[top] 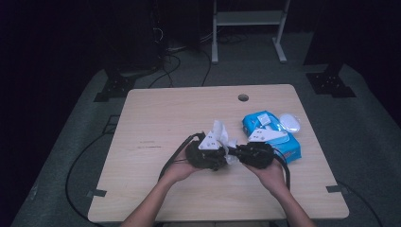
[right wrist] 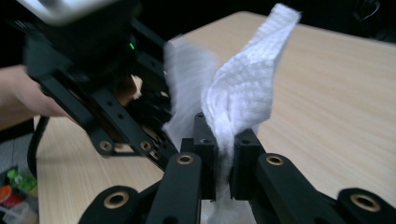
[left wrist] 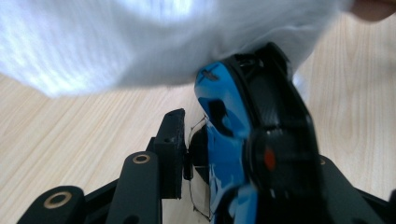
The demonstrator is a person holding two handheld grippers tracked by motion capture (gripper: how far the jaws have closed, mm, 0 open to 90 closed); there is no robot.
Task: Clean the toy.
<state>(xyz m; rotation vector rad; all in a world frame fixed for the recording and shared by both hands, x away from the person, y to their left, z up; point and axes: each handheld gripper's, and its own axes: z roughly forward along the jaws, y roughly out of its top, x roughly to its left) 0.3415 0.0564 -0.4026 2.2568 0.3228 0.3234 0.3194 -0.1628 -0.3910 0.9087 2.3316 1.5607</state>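
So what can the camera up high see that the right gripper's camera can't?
The high view takes in the blue wipes pack, a white lid-like thing beside it, and the round hole in the table. The right gripper view shows up close the right gripper pinching the white wipe. Both show the wipe, the left gripper and the wooden table.

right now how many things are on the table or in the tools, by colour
white: 2, the wipe and the round lid
blue: 2, the wipes pack and the shiny blue-and-black thing in the left tool
total: 4
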